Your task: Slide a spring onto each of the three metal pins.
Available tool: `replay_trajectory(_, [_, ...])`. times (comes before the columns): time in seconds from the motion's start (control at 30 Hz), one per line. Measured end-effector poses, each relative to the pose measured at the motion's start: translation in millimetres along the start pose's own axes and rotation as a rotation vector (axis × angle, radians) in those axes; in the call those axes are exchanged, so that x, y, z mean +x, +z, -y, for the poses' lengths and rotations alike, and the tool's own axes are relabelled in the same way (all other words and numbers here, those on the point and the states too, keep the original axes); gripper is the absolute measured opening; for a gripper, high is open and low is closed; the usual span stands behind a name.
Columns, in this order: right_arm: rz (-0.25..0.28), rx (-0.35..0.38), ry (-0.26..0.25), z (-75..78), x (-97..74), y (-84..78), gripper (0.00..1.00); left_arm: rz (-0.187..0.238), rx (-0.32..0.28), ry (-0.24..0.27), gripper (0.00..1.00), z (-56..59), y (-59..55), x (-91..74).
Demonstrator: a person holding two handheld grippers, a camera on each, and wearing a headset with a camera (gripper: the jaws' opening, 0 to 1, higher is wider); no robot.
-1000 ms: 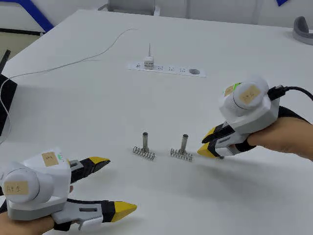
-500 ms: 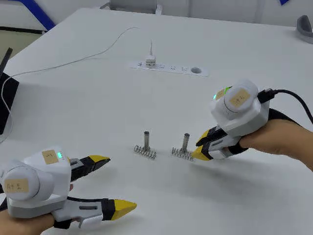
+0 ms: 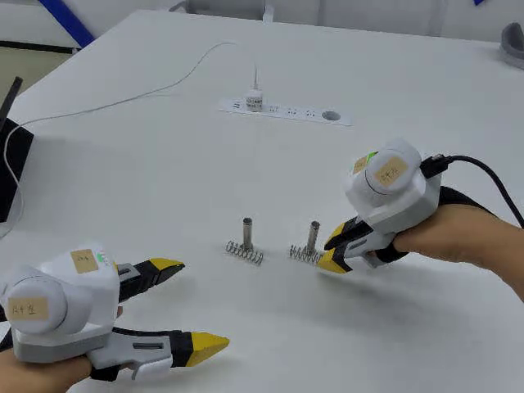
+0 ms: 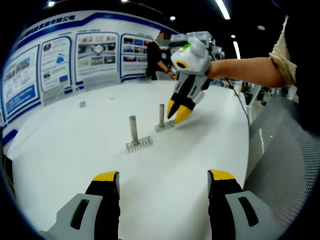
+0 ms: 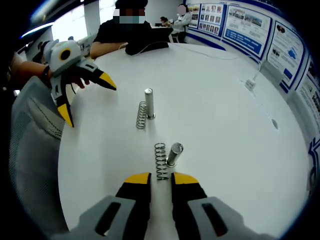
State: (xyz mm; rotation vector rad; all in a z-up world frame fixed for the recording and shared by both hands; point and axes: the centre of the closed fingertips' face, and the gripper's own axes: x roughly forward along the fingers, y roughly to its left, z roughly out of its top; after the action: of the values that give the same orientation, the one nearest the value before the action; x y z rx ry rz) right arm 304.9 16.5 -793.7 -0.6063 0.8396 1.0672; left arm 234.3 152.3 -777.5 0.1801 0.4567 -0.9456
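Observation:
Two short metal pins stand upright mid-table, the left pin (image 3: 247,232) and the right pin (image 3: 313,236). A spring lies flat at the foot of each, the left spring (image 3: 244,252) and the right spring (image 3: 304,254). My right gripper (image 3: 331,254) is low on the table just right of the right spring. In the right gripper view the jaws stand narrowly apart, and the near end of that spring (image 5: 160,161) lies between the fingertips (image 5: 137,179), beside its pin (image 5: 174,152). My left gripper (image 3: 190,304) hovers wide open at the near left, holding nothing (image 4: 163,176).
A white power strip (image 3: 282,112) with a plugged-in adapter (image 3: 255,102) and a thin cable (image 3: 147,94) lies at the back. A dark object (image 3: 10,155) sits at the left edge, and a grey object (image 3: 514,41) at the far right corner.
My right gripper has moved left and down, bringing its tips up to the near end of the right spring. The left gripper has stayed put.

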Motion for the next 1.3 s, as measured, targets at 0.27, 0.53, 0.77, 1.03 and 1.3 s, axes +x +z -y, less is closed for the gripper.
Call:
replay_trajectory(0.27, [-0.007,0.006,0.003,-0.2,3.5,-2.4,0.17,0.0,-0.001,-0.001,0.73,-0.3,0.4,0.2])
replay_trajectory(0.53, [-0.017,0.003,0.004,-0.3,5.7,-5.4,0.16,0.001,-0.004,0.0,0.73,-0.5,0.1,0.1])
replay_trajectory(0.77, [-0.018,0.002,0.008,-0.2,8.1,-6.3,0.15,-0.002,-0.006,0.001,0.73,-0.6,-0.8,-0.1])
replay_trajectory(1.03, [-0.016,0.002,0.013,-0.1,9.8,-6.2,0.15,-0.003,-0.008,0.002,0.73,-0.9,-1.5,-0.6])
replay_trajectory(1.3, [-0.016,-0.008,0.012,-0.1,10.8,-6.5,0.13,-0.002,-0.012,0.003,0.72,-0.5,-1.5,-0.8])
